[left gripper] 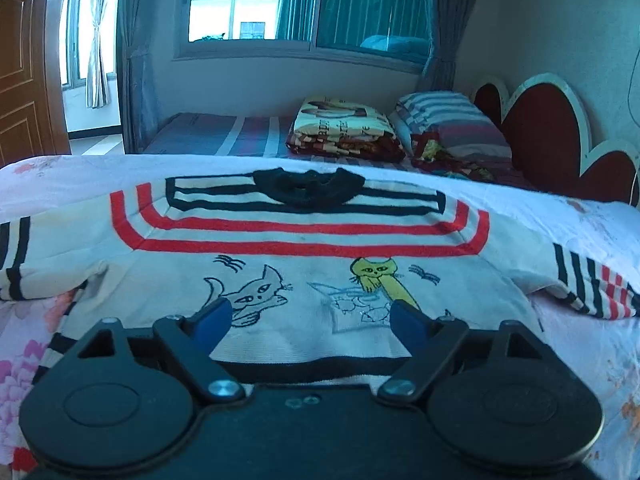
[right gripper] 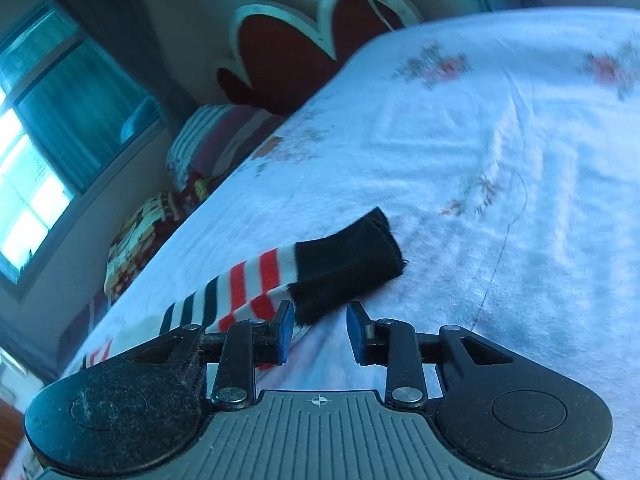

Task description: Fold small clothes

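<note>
A small white sweater (left gripper: 304, 264) with red and black stripes, a black collar and cat drawings lies spread face up on the floral bedsheet (left gripper: 580, 344). My left gripper (left gripper: 310, 312) is open just above its lower hem, with nothing between the blue pads. In the right wrist view the sweater's right sleeve (right gripper: 280, 280) lies flat, ending in a black cuff (right gripper: 348, 264). My right gripper (right gripper: 318, 314) is open, its fingers just short of the cuff, which lies ahead and slightly left of the gap.
A second bed behind holds a folded patterned blanket (left gripper: 344, 128) and a striped pillow (left gripper: 448, 120) against a red heart-shaped headboard (left gripper: 552, 128). A window (left gripper: 312, 0) with curtains is behind. A wooden door (left gripper: 24, 64) stands at left. Bare floral sheet (right gripper: 500, 140) stretches beyond the cuff.
</note>
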A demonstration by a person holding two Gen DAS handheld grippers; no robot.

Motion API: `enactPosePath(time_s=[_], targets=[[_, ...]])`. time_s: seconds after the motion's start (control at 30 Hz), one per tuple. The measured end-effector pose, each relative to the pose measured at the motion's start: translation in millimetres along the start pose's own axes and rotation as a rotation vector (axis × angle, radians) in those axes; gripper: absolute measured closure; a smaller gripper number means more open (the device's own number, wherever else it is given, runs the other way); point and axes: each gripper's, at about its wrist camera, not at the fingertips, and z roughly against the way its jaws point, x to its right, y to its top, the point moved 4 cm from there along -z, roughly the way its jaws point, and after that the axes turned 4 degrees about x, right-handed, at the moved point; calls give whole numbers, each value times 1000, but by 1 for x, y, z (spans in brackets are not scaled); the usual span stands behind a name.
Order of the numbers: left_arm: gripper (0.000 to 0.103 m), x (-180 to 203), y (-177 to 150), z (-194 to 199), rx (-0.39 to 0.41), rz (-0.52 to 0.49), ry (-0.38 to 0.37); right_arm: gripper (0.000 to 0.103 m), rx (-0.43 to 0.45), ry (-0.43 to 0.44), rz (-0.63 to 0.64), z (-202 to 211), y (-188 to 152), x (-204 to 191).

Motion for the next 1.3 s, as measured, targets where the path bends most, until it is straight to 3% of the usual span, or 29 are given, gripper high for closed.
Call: enactPosePath(time_s=[0.13, 0.3, 0.33, 0.37, 0.47, 0.53, 0.57, 0.63, 0.77, 0.83, 0.87, 1.0, 1.07, 1.3], targets=[[15, 2, 1, -14, -17, 3, 10, 72, -22, 6, -106, -17, 8, 17], [13, 1, 7, -20, -19, 10, 20, 73, -9, 0, -67, -27, 12, 16], [11, -1, 8, -20, -16, 7, 24, 79, -1, -2, -49, -28, 13, 15], [11, -3, 10, -20, -17, 4, 28, 99, -3, 7, -25, -29, 13, 12], [11, -14, 15, -19, -43, -1, 41, 99, 34, -14, 66, -25, 17, 2], [6, -26, 15, -20, -80, -20, 45, 99, 118, -28, 256, -17, 17, -20], [7, -32, 13, -23, -112, -36, 57, 99, 100, -60, 364, -25, 11, -31], [14, -47, 8, -27, -160, -58, 67, 99, 28, -59, 324, -37, 8, -34], [25, -76, 3, -21, -145, -49, 80, 99, 81, 44, 387, -21, 2, -72], [40, -88, 2, -23, -138, -29, 87, 99, 77, 111, 421, -13, -10, -97], [43, -94, 3, -26, -135, -18, 94, 99, 68, 149, 441, -13, -21, -112], [38, -108, 11, -32, -102, 11, 106, 99, 8, 282, 501, -8, -66, -177], [30, -115, 15, -33, -92, 26, 97, 99, -35, 337, 511, -8, -94, -208], [34, -147, 18, -32, -87, 73, 39, 99, -178, 458, 590, -7, -197, -293]])
